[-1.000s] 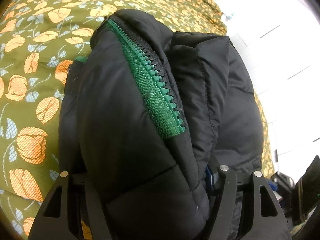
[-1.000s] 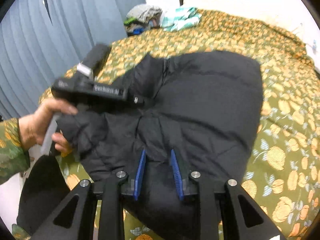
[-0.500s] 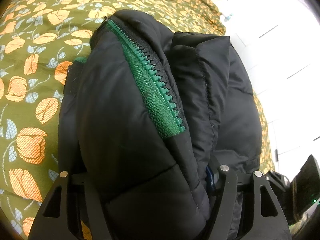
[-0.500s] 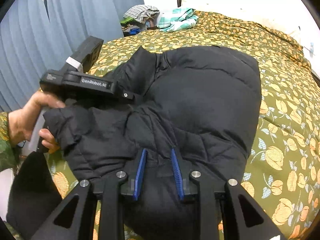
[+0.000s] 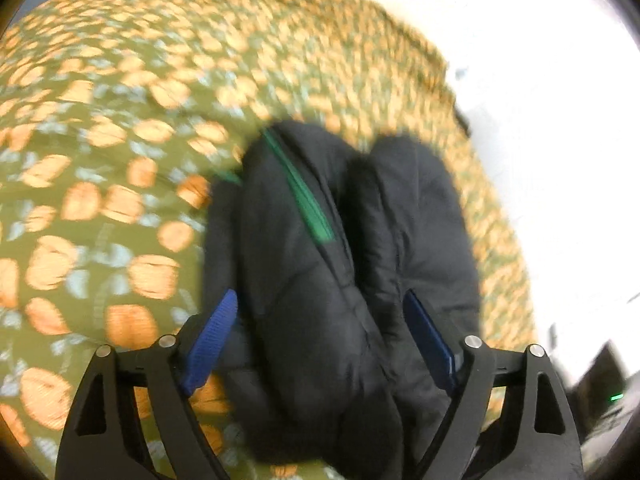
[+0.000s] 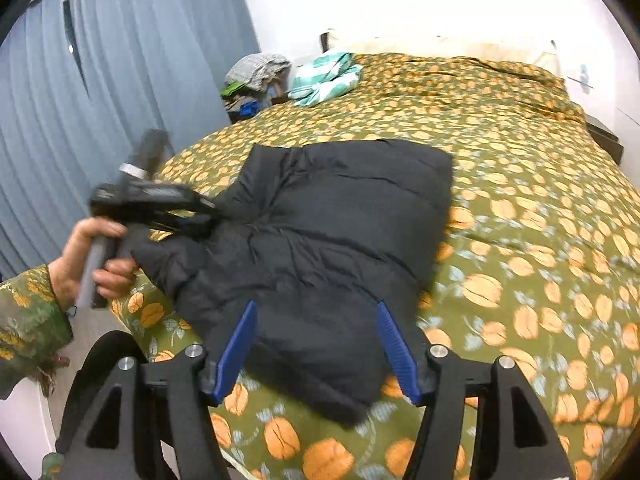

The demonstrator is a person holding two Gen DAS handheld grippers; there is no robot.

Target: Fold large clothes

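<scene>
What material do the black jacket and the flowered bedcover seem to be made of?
Black jacket: probably padded synthetic shell, matte with slight sheen; it is puffy with stitched quilt lines. Its zipper looks like green plastic. Flowered bedcover: apparently soft woven cloth, matte, lying in gentle wrinkles.

The folded jacket (image 6: 336, 240) lies on the bed (image 6: 520, 208), near its front left corner. The left gripper (image 6: 188, 220), held by a hand (image 6: 92, 256), is at the jacket's left edge, and the right gripper (image 6: 316, 344) is at its near edge. At the bed's far left corner lies a bundle of cloth (image 6: 324, 76), with a heap of clothes (image 6: 256, 76) just left of it and a curtain (image 6: 100, 100) along the left.
</scene>
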